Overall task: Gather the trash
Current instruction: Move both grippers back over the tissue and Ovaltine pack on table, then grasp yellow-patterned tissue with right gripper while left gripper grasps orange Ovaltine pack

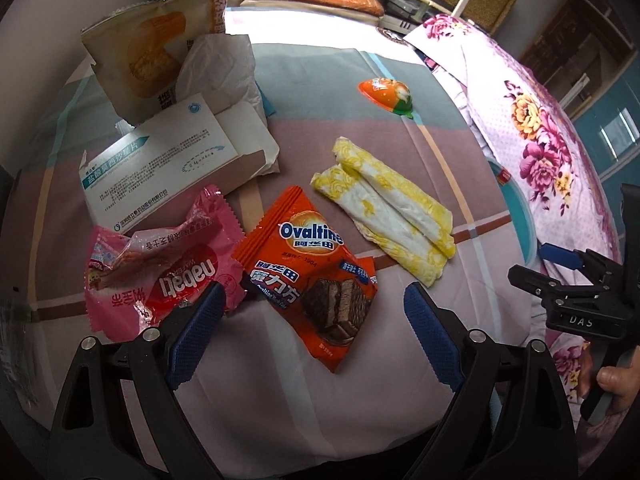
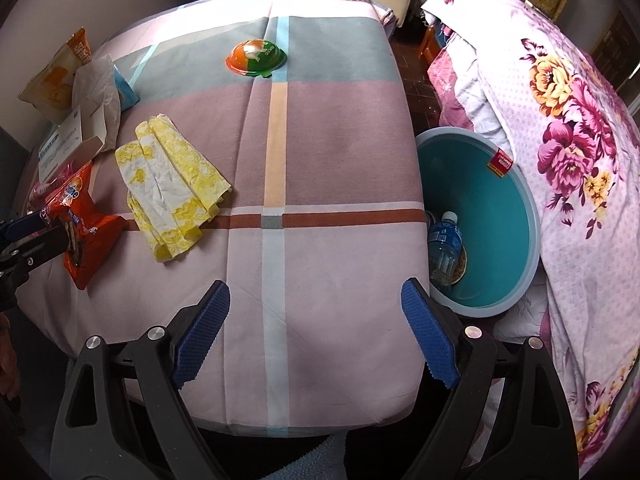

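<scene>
My left gripper [image 1: 316,316] is open, its jaws wide on either side of an orange Ovaltine wrapper [image 1: 308,268] lying on the table. A pink Nabati wrapper [image 1: 160,268] lies by the left finger. A yellow-white folded napkin [image 1: 384,204], a white medicine box [image 1: 160,168], a tan bread bag [image 1: 156,48] and an orange-green jelly cup [image 1: 388,94] lie further off. My right gripper [image 2: 316,320] is open and empty above the bare cloth near the table's right edge. The napkin [image 2: 172,184], jelly cup [image 2: 256,58] and Ovaltine wrapper [image 2: 80,228] show in its view.
A teal bin [image 2: 500,216] stands on the floor right of the table, with a plastic bottle [image 2: 442,248] inside. A floral bedcover [image 2: 572,140] lies further right. The table carries a checked cloth [image 2: 320,120]. The right gripper shows at the edge of the left view [image 1: 568,280].
</scene>
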Tool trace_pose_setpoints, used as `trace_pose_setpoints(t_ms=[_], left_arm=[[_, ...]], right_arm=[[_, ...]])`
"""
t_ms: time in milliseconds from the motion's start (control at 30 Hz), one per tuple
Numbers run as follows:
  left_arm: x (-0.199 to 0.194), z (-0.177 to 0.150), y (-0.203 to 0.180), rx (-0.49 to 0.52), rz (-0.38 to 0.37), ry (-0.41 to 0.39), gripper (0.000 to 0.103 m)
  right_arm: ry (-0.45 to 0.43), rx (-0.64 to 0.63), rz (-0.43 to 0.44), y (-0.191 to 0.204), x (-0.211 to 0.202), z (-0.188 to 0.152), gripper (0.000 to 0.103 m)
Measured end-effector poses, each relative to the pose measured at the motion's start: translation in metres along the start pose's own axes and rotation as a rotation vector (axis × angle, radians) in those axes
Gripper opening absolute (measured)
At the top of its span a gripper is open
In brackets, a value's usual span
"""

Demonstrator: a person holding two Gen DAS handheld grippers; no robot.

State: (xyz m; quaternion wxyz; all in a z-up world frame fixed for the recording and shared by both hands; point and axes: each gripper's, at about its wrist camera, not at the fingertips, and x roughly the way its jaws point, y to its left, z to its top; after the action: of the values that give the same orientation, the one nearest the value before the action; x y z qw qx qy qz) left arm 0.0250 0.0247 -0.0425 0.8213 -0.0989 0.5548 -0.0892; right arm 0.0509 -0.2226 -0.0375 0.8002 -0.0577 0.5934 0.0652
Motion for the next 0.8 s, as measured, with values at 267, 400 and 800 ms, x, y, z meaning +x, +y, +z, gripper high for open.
trace_pose_setpoints(t_ms=[267, 400, 800], left_arm=[[0.016, 0.006, -0.001, -0.048, -0.026, 0.004, 0.086], [0.025, 0.013, -0.008, 0.028, 0.006, 0.000, 0.055], [0.028, 0.040, 0.019, 0.107, 0.025, -0.021, 0.052]], right_arm=[[0.006, -0.011, 0.011, 0.008, 0.005, 0.005, 0.084], [0.009, -0.029, 0.015, 0.016, 0.010, 0.014, 0.084], [0.018, -0.240, 0.084, 0.083, 0.033, 0.053, 0.084]])
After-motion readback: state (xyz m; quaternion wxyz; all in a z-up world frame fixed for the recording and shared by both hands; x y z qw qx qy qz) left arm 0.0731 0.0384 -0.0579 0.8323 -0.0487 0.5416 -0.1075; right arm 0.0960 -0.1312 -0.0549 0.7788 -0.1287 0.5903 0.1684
